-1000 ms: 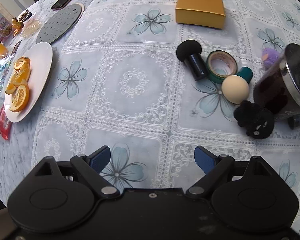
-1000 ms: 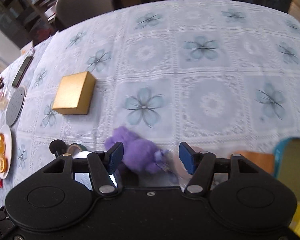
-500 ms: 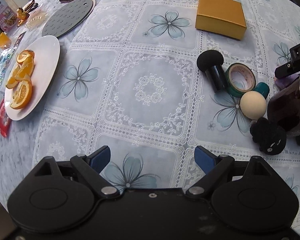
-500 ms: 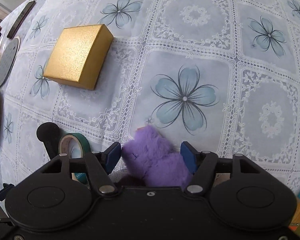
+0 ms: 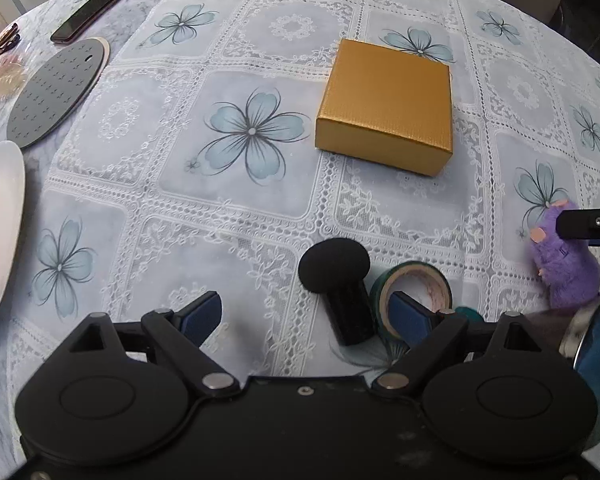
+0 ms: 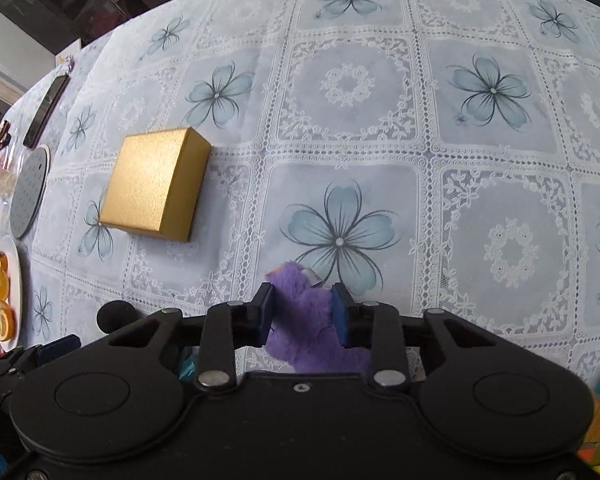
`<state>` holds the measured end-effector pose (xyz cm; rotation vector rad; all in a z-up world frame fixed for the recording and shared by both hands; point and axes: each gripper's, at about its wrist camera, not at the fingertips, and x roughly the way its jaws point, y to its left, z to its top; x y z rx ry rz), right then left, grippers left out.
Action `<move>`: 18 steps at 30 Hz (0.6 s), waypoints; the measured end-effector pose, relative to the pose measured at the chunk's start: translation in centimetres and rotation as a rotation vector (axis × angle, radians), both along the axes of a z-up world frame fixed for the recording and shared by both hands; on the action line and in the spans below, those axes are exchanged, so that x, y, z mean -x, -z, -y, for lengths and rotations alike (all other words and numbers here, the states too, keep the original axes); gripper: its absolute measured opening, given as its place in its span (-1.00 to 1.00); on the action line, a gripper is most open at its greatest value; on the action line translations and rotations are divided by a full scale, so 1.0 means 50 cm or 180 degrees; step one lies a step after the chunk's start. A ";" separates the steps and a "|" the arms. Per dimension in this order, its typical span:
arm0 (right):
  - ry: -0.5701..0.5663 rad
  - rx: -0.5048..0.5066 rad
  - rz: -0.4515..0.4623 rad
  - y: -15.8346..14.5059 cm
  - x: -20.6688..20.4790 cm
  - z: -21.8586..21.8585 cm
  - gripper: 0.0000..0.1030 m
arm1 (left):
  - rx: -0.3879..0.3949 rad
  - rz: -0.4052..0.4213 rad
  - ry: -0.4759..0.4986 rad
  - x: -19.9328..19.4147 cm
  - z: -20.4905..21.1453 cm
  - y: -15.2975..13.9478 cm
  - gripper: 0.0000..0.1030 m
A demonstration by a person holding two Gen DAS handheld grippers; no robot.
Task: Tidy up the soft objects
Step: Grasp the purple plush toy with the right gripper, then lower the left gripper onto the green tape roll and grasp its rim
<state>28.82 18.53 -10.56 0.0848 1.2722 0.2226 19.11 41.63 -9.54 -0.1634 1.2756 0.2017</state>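
A purple plush toy (image 6: pixel 296 280) lies on the flowered tablecloth, and my right gripper (image 6: pixel 302 312) is closing on it, both blue pads pressing into its fur. The left wrist view has the same toy (image 5: pixel 568 272) at its right edge, with one right gripper finger (image 5: pixel 584 226) against it. My left gripper (image 5: pixel 306 312) points down over the cloth, wide apart and closing slightly. A black sponge puff (image 5: pixel 334 266) on a dark handle sits between its fingers, untouched. A green tape roll (image 5: pixel 412 280) lies by the right finger.
A gold box (image 5: pixel 388 120) sits beyond the puff. At the left are a white plate (image 5: pixel 4 208) with orange slices, a grey perforated mat (image 5: pixel 56 92) and a phone (image 5: pixel 96 10). A shiny round tin (image 5: pixel 596 352) is at the right edge.
My right gripper went from open around the purple toy to pressed onto it. My left gripper moved toward the puff, tape roll and gold box, which now sit closer.
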 end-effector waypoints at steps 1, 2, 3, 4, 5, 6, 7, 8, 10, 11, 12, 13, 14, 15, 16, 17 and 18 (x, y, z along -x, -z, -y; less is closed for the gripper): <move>-0.0003 0.0007 0.0017 0.001 -0.002 0.001 -0.35 | 0.0017 -0.0015 -0.0018 -0.009 0.000 0.006 0.69; -0.0006 0.0009 0.0032 0.002 -0.004 0.001 -0.32 | 0.0062 -0.0020 -0.0028 -0.017 -0.002 0.013 0.63; -0.0014 -0.0001 0.0046 0.004 -0.006 0.002 -0.25 | 0.0097 -0.0027 -0.0037 -0.025 -0.002 0.018 0.55; -0.0015 0.0008 0.0082 0.006 -0.007 0.002 -0.24 | 0.0059 0.0022 -0.0033 -0.027 0.002 0.016 0.35; -0.0032 0.0034 0.0128 0.004 -0.007 0.003 -0.20 | -0.0034 0.0044 -0.0002 -0.028 0.006 0.013 0.28; -0.0064 0.0080 0.0167 0.004 -0.006 0.000 -0.09 | -0.0041 0.0070 0.0051 -0.029 0.010 0.011 0.14; -0.0101 0.0129 0.0197 0.002 -0.006 -0.002 -0.03 | -0.0048 0.0088 0.0087 -0.028 0.011 0.008 -0.04; -0.0152 0.0157 0.0219 -0.002 -0.002 -0.003 0.06 | -0.0047 0.0100 0.0105 -0.027 0.011 0.006 -0.13; -0.0287 0.0168 0.0208 -0.003 0.000 -0.008 0.11 | -0.0012 0.0114 0.0118 -0.025 0.005 0.003 -0.24; -0.0353 0.0188 0.0173 0.000 0.000 -0.011 0.12 | 0.0022 0.0124 0.0109 -0.024 0.000 0.002 -0.24; -0.0403 0.0228 0.0138 0.005 -0.001 -0.014 0.16 | 0.0058 0.0134 0.0103 -0.024 -0.005 0.001 -0.24; -0.0443 0.0275 0.0121 0.011 -0.001 -0.017 0.17 | 0.0091 0.0139 0.0101 -0.025 -0.008 0.000 -0.25; -0.0471 0.0337 0.0108 0.019 -0.003 -0.021 0.17 | 0.0135 0.0142 0.0096 -0.023 -0.013 -0.001 -0.25; -0.0489 0.0394 0.0099 0.026 -0.004 -0.024 0.17 | 0.0179 0.0141 0.0087 -0.022 -0.019 -0.003 -0.26; -0.0516 0.0444 0.0084 0.034 -0.005 -0.026 0.17 | 0.0221 0.0143 0.0075 -0.021 -0.024 -0.004 -0.26; -0.0543 0.0454 0.0056 0.043 -0.005 -0.026 0.17 | 0.0250 0.0138 0.0063 -0.018 -0.030 -0.006 -0.26; -0.0558 0.0479 0.0024 0.051 -0.005 -0.027 0.17 | 0.0269 0.0129 0.0049 -0.017 -0.034 -0.007 -0.26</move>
